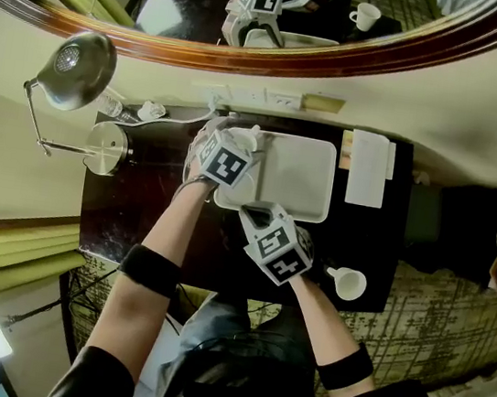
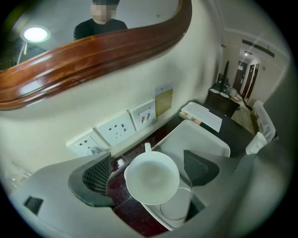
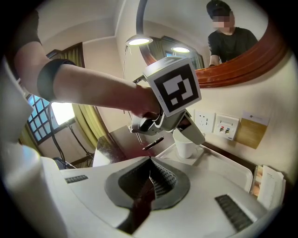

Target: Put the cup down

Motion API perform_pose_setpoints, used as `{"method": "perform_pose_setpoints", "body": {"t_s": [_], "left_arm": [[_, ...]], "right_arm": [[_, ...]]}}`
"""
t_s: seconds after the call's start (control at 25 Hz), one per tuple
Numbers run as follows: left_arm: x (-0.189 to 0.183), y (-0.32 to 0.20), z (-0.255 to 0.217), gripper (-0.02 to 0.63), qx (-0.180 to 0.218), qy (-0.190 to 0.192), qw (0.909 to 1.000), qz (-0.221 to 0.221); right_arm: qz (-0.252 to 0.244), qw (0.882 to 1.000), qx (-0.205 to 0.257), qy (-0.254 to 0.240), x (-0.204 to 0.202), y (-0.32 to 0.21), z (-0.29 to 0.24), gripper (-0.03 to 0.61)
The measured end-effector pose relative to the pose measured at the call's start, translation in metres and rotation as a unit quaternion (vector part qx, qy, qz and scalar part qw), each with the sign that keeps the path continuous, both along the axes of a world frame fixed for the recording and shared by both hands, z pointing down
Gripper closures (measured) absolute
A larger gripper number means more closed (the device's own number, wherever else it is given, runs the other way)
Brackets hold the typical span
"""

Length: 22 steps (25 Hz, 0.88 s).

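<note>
Left tool (image 2: pixel 149 169): jaws wide apart, cup (image 2: pixel 152 178) between, untouched, upright on saucer (image 2: pixel 179 208) in tray (image 2: pixel 205 135) corner; right tool (image 3: pixel 150 168) closed, empty.

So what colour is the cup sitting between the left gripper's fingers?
The cup is plain white, no pattern; the left gripper view shows it best.

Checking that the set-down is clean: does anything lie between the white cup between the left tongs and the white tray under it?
Nothing visible does. The white ceramic cup stands upright between the open left tongs, right at a corner of the white rectangular tray, with no other object showing beneath or around its base.
</note>
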State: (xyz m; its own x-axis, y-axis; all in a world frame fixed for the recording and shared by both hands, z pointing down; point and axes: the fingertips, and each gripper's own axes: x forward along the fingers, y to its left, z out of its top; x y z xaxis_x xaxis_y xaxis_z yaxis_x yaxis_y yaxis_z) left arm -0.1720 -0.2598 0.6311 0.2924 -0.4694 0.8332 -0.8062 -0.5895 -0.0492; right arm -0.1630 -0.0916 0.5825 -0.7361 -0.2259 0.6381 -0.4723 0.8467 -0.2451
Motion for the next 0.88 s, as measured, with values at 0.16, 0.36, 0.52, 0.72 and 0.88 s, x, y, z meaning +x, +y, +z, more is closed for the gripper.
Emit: {"method": "perform_pose_setpoints", "body": {"t_s": [0.16,0.36,0.52,0.72,0.88], "left_arm": [[-0.001,0.008,-0.04,0.124,0.032,0.013,0.9993,-0.014],[0.002,0.035,-0.104,0.129,0.074,0.044,0.9959,-0.029],[0.001,0.073,-0.147,0.271,0.108,0.08,0.9891,-0.061],[-0.007,0.126,-0.167,0.413,0.136,0.11,0.9791,-0.104],[-0.001,0.16,-0.175,0.495,0.146,0.126,0.9742,-0.116]], "right_arm": [[-0.002,1.0,0.012,0.0,0.009,0.004,-0.016,0.577],[-0.005,0.999,0.038,-0.005,0.024,0.007,-0.049,0.577],[-0.008,0.999,0.044,-0.002,0.042,0.02,-0.062,0.577],[-0.009,0.998,0.057,-0.005,0.066,0.032,-0.083,0.577],[0.001,0.997,0.071,-0.006,0.088,0.032,-0.091,0.577]]}}
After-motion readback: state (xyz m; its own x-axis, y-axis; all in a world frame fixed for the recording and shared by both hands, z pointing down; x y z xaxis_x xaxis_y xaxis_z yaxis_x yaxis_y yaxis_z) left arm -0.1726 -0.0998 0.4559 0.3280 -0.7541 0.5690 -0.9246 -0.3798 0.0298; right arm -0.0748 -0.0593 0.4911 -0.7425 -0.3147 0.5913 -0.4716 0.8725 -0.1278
